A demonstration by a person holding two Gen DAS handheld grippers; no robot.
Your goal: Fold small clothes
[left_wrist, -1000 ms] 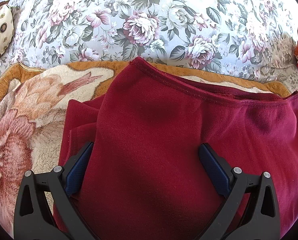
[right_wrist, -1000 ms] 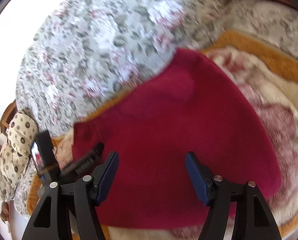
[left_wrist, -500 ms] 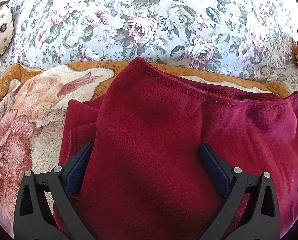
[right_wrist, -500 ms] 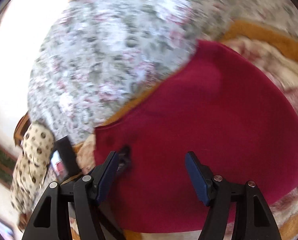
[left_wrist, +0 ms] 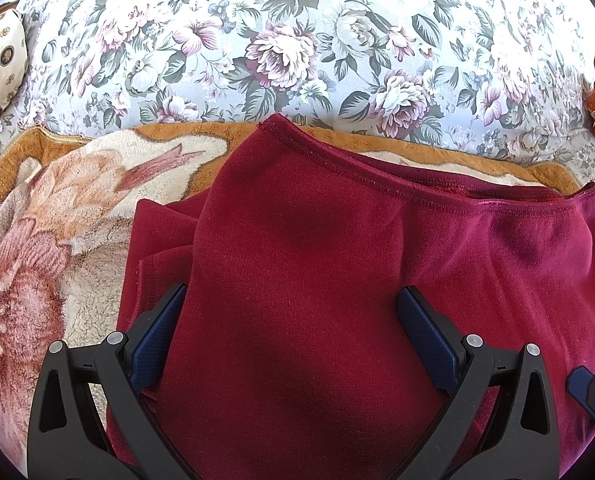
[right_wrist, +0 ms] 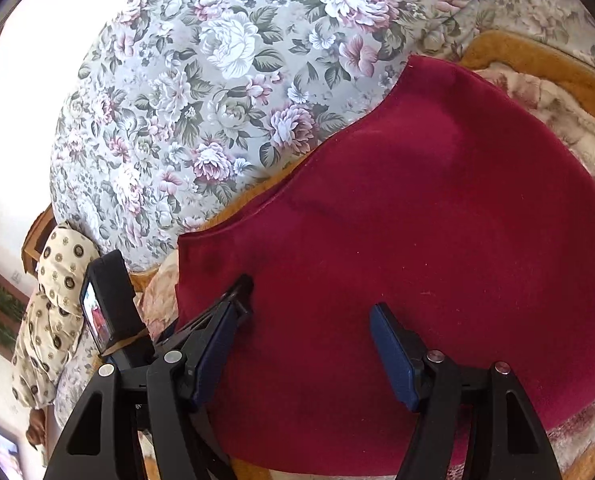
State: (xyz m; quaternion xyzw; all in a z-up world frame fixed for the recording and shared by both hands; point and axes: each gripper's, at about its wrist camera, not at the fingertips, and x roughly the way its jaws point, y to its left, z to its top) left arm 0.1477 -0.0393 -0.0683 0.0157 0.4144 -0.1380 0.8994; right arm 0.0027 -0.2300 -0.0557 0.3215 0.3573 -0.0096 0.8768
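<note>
Maroon garment (left_wrist: 305,280) lay on the plush blanket (left_wrist: 57,216), already folded over at least once; more folds probably remained. Left gripper (left_wrist: 289,332) and right gripper (right_wrist: 301,344) fingers spread, grasping nothing.

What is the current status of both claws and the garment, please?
Left claw open, over the maroon garment. Right claw open, over it too, nothing gripped. Garment partly folded on the fleece blanket. Nothing in the way.

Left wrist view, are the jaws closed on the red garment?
No, the left gripper has its jaws spread wide, with the red garment lying flat between them.
</note>
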